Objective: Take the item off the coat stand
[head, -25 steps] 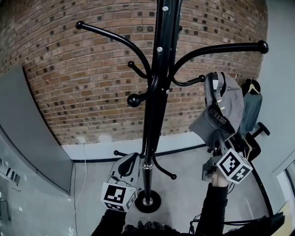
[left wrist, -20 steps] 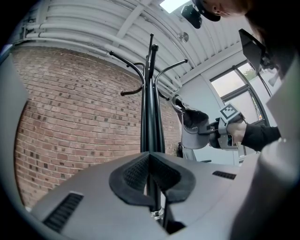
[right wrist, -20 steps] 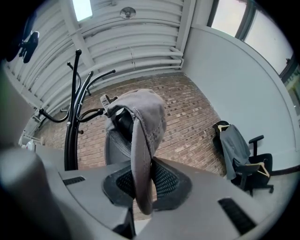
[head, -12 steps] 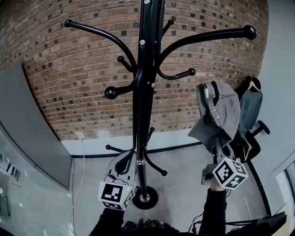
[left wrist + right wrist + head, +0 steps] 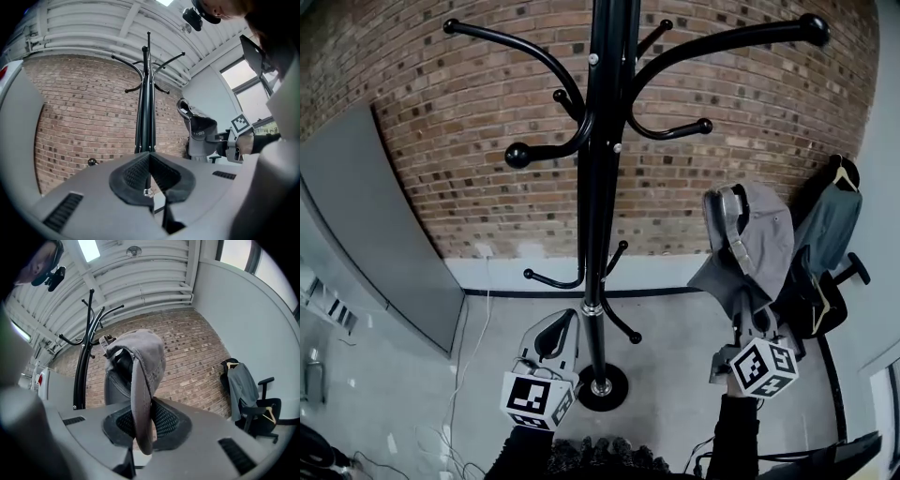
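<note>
A black coat stand (image 5: pixel 600 187) with curved hooks rises at the middle of the head view; nothing hangs on its hooks. A grey cap (image 5: pixel 748 248) is held up right of the stand, clear of every hook. My right gripper (image 5: pixel 750 317) is shut on the cap's brim (image 5: pixel 141 404), which stands on edge between the pads. My left gripper (image 5: pixel 555 336) is low beside the pole, its jaws together with nothing in them. In the left gripper view the coat stand (image 5: pixel 146 93) is ahead and the cap (image 5: pixel 199 129) is at the right.
A brick wall (image 5: pixel 469 141) stands behind the coat stand. A grey panel (image 5: pixel 366 234) leans at the left. At the right a dark jacket (image 5: pixel 825 225) hangs over an office chair (image 5: pixel 811 300). The stand's round base (image 5: pixel 602 387) rests on the grey floor, with a cable at its left.
The cap, held in my right gripper, has come down and away from the stand's right hooks. The view has shifted, so the stand now sits more central. The left gripper has hardly moved.
</note>
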`<action>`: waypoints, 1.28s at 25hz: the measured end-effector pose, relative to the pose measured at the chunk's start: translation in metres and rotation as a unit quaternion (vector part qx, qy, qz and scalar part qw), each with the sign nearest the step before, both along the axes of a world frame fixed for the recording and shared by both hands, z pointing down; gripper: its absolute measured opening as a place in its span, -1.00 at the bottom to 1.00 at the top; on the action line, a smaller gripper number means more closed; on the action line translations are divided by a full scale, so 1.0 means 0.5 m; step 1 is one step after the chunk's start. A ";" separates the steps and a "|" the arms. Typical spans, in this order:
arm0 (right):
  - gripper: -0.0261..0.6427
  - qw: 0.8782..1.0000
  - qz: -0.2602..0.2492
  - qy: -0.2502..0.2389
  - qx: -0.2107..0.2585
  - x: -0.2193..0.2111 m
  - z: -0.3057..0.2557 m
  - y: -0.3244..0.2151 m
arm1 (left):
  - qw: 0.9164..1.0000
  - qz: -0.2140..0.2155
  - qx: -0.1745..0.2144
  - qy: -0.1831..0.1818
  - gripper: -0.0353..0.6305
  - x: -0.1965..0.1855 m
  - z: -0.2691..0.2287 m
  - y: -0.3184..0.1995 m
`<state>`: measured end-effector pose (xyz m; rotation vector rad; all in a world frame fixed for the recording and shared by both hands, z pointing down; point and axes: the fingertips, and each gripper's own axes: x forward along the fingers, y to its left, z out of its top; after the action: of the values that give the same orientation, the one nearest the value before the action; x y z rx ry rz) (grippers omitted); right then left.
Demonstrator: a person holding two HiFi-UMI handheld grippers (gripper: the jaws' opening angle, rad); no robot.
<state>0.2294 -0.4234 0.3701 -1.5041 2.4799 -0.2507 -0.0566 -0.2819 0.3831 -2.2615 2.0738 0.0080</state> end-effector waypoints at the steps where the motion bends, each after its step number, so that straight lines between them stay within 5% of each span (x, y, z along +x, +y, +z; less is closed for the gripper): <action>1: -0.80 1.000 -0.002 0.003 -0.001 -0.001 0.007 0.002 | 1.000 -0.003 -0.002 -0.001 -0.90 0.000 0.003 0.005; 32: -0.80 1.000 0.014 0.009 -0.023 0.010 0.023 0.323 | 1.000 0.019 0.004 0.004 -0.90 0.047 -0.024 0.289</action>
<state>0.2346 -0.2619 0.3816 -1.5665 2.4809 -0.2932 -0.0331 -0.1373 0.3712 -2.3004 2.0295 0.0275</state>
